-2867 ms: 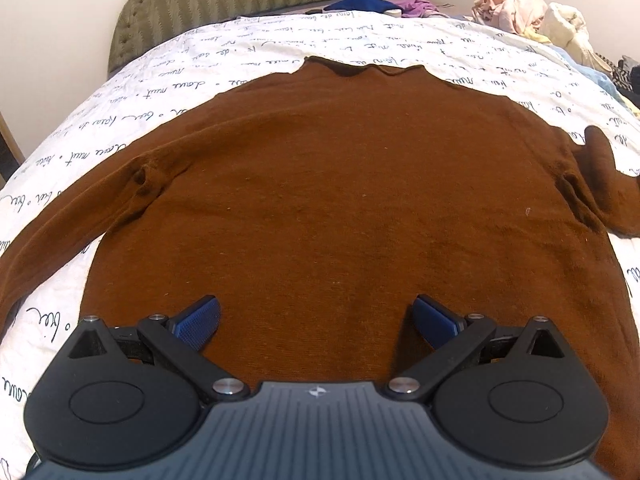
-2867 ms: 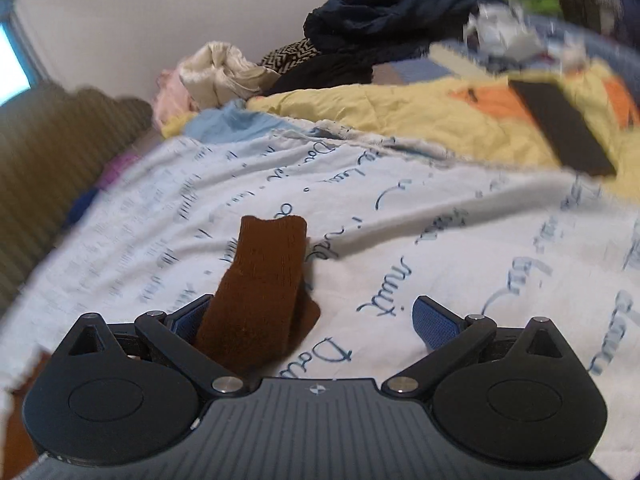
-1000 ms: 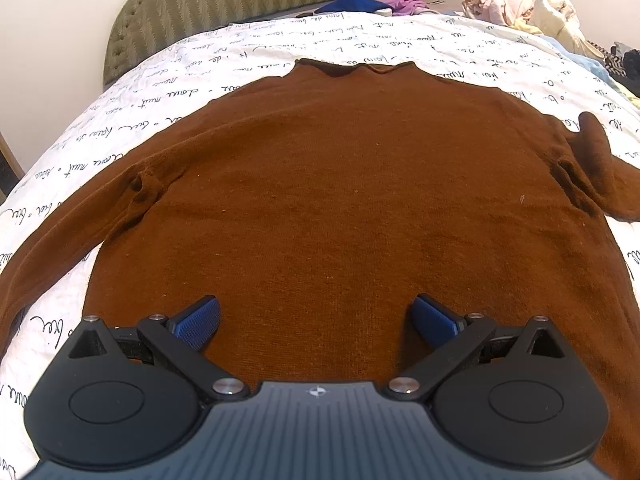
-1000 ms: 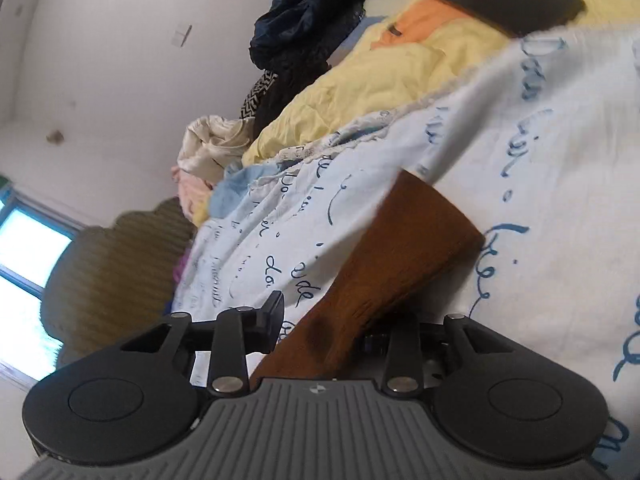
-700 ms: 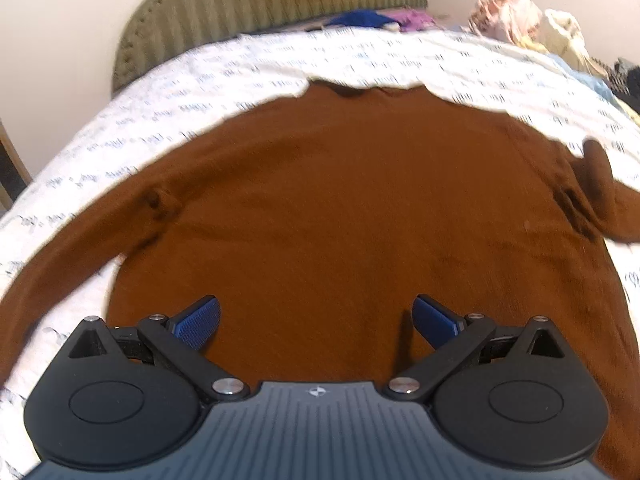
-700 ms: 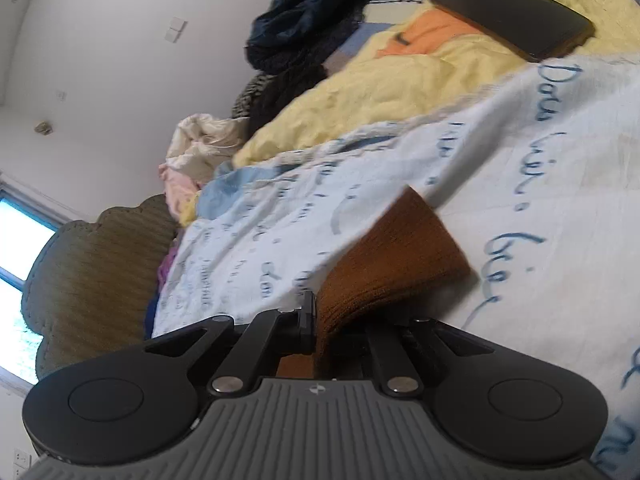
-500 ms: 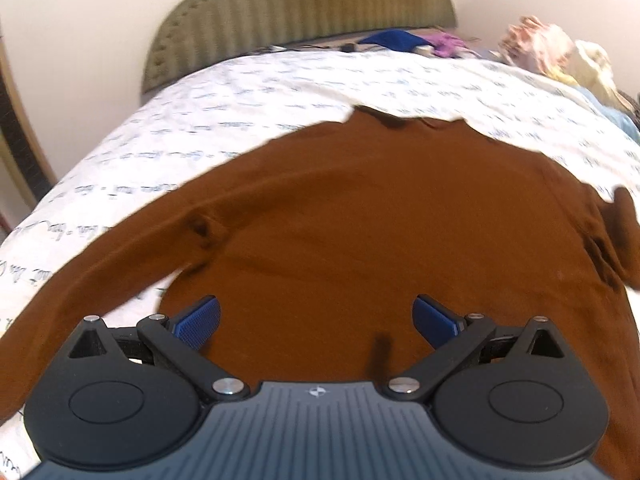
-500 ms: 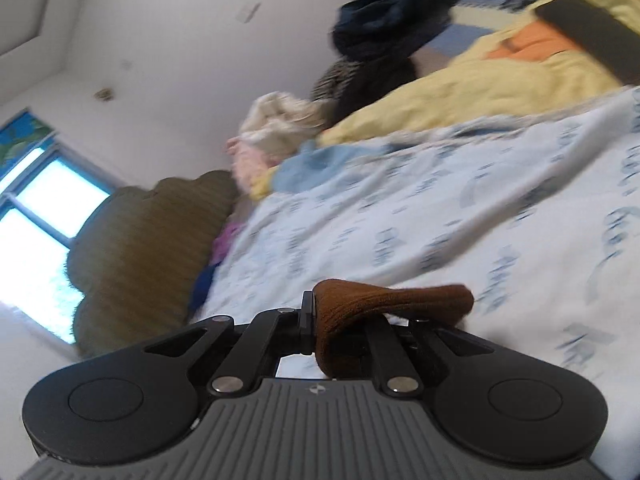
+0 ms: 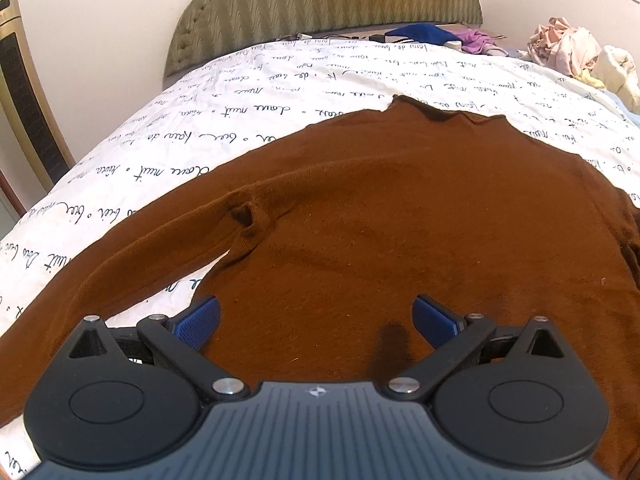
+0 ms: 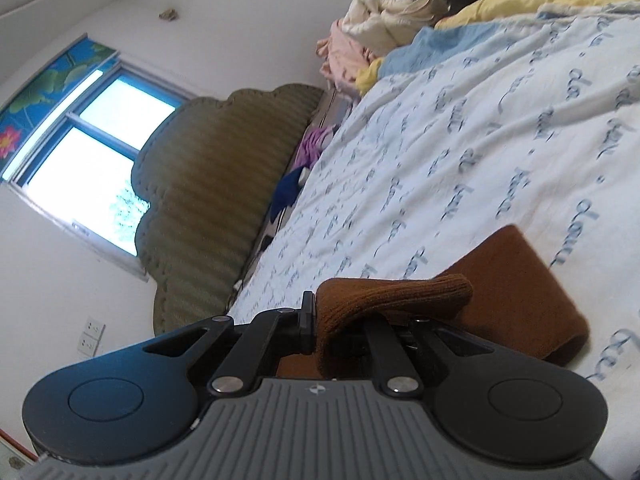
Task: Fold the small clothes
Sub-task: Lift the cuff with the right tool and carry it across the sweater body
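1. Your left gripper [image 9: 316,322] hung with jaws apart over the sweater [image 9: 400,220], flat on the bed [image 9: 280,92].
2. Your right gripper [image 10: 340,320] was clamped on the sleeve cuff [image 10: 392,292].

Left handheld gripper [image 9: 316,320]: a ribbed dark grey body marked with a small round white emblem, two black rounded housings with circular insets, black linkage arms pinned by silver screws, and two blue textured finger pads [image 9: 199,321]. Right handheld gripper [image 10: 340,322]: the same grey ribbed body, black housings, silver screws and black arms.
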Demonstrator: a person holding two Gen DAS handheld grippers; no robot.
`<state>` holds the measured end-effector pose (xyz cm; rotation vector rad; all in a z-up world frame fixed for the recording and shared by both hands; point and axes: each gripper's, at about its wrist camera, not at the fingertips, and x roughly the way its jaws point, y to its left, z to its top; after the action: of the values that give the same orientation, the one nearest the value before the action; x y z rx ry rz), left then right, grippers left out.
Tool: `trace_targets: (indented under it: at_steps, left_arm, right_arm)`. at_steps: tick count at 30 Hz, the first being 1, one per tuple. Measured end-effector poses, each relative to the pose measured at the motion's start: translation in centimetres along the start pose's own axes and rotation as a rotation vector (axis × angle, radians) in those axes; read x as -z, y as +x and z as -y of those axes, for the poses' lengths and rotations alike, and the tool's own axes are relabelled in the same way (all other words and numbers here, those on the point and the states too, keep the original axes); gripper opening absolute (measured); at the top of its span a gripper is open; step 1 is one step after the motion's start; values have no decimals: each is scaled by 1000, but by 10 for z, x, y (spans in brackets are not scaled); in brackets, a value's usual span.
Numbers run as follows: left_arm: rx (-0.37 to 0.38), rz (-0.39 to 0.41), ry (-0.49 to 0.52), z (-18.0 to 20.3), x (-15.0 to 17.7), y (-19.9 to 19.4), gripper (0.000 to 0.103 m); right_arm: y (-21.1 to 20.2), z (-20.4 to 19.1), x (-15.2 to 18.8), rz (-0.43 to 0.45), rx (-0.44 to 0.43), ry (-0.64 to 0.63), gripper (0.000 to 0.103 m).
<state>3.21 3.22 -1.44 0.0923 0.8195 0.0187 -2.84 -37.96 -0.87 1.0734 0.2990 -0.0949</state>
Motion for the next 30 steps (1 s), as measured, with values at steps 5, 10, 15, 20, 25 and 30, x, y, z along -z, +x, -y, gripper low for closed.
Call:
trace_targets:
  at_steps: [5,10,15,20,25,30]
  left_arm:
    - [-9,2,1,-1,2,4,103]
    - [-6,-2,-5,-5,6,7,103]
    - [-2,-13,-18,-11,8,10,103]
    - [-7,-14,-25,-16,9,10,103]
    - [-11,-22,-35,-22,11,12,103]
    - [-13,-29,-42,-26,14,14,103]
  right_arm:
    - [15,-22,19,-31,4,-62,11]
    - [33,-43,33,-54,3,-104,11]
    - [51,-61,49,-99,-11,-124,11]
    - [69,-78,70,-157,-28,-148,11]
    - [86,-95,89,-203,-37,-191,11]
    - [101,-108,104,-249,-38,-231,11]
